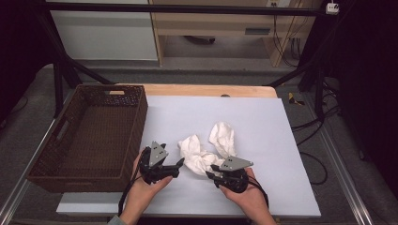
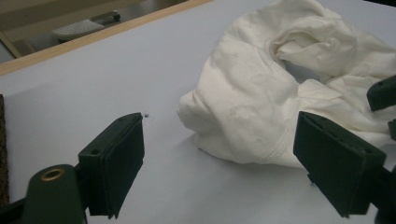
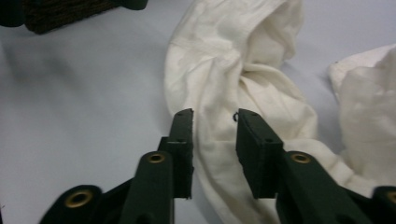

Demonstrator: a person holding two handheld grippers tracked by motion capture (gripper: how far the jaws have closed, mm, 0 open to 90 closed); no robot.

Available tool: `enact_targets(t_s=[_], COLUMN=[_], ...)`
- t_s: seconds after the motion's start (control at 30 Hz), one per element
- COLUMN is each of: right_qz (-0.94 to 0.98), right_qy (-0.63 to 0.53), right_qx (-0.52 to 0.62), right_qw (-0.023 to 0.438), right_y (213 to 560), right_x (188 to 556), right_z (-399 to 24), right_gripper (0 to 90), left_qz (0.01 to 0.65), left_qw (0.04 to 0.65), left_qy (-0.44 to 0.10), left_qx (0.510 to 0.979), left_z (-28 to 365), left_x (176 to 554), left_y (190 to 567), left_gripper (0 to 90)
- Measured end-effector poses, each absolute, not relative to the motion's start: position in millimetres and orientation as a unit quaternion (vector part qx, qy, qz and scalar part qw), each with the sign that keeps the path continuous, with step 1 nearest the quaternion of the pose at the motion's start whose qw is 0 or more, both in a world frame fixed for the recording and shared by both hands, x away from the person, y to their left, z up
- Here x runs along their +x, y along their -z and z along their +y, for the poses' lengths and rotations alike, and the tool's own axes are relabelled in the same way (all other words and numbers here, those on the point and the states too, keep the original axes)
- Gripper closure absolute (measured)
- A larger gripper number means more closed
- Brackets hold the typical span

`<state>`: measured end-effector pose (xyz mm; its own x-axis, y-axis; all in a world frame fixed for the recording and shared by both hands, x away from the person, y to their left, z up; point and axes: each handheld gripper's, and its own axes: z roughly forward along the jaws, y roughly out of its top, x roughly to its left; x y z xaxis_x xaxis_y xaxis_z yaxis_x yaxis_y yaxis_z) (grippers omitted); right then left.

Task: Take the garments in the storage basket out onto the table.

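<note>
A white cloth (image 1: 206, 152) lies crumpled on the pale sheet (image 1: 263, 122) that covers the table, near the person's edge and a bit right of the middle. One end bunches up on the left and the other end curls away to the far right. The right gripper (image 1: 212, 171) is at the near part of the cloth. Its jaws stand a little apart, with a fold of cloth lying between them, and they do not squeeze it. The left gripper (image 1: 180, 161) sits just left of the cloth with its jaws wide open, holding nothing. A brown woven basket (image 1: 56, 161) stands at the left side of the table.
</note>
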<state>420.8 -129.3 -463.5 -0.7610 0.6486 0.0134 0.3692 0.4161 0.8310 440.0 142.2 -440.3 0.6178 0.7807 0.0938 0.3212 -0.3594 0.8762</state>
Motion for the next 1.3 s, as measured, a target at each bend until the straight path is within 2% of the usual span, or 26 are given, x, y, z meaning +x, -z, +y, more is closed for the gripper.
enact_targets(t_s=[0.13, 0.3, 0.57, 0.73, 0.8, 0.87, 0.93, 1.03, 1.3], right_qz=[0.819, 0.807, 0.784, 0.779, 0.779, 0.784, 0.786, 0.788, 0.776], right_qy=[-0.444, -0.445, -0.435, -0.426, -0.418, -0.41, -0.41, -0.412, -0.425], right_qx=[0.322, 0.336, 0.368, 0.385, 0.392, 0.393, 0.391, 0.386, 0.395], right_qw=[0.17, 0.196, 0.247, 0.253, 0.252, 0.25, 0.25, 0.247, 0.248], right_y=[458.9, 451.0, 440.7, 443.2, 446.3, 449.1, 450.7, 450.8, 445.5], right_x=[423.3, 427.4, 444.0, 457.9, 461.9, 463.8, 463.7, 463.5, 457.6], right_z=[-137.8, -146.9, -165.4, -170.8, -171.6, -172.2, -172.9, -174.8, -185.4], right_gripper=[54.3, 48.2, 48.8, 49.9, 53.0, 59.9, 71.2, 82.7, 85.9], left_qz=[0.352, 0.353, 0.357, 0.357, 0.355, 0.354, 0.353, 0.352, 0.35], left_qw=[0.442, 0.442, 0.443, 0.441, 0.44, 0.439, 0.439, 0.438, 0.437], left_qy=[-0.26, -0.262, -0.263, -0.262, -0.261, -0.26, -0.26, -0.26, -0.26], left_qx=[0.783, 0.782, 0.779, 0.781, 0.783, 0.784, 0.784, 0.785, 0.786], left_z=[142.8, 143.8, 145.5, 143.9, 142.9, 142.2, 141.8, 141.6, 141.0], left_x=[440.6, 441.1, 441.7, 441.5, 441.4, 441.4, 441.4, 441.1, 440.7], left_y=[440.6, 440.7, 440.1, 442.0, 443.2, 443.9, 444.3, 444.6, 444.7], left_gripper=[16.0, 16.0, 16.0, 16.0, 16.0, 16.0, 16.0, 16.0, 16.1])
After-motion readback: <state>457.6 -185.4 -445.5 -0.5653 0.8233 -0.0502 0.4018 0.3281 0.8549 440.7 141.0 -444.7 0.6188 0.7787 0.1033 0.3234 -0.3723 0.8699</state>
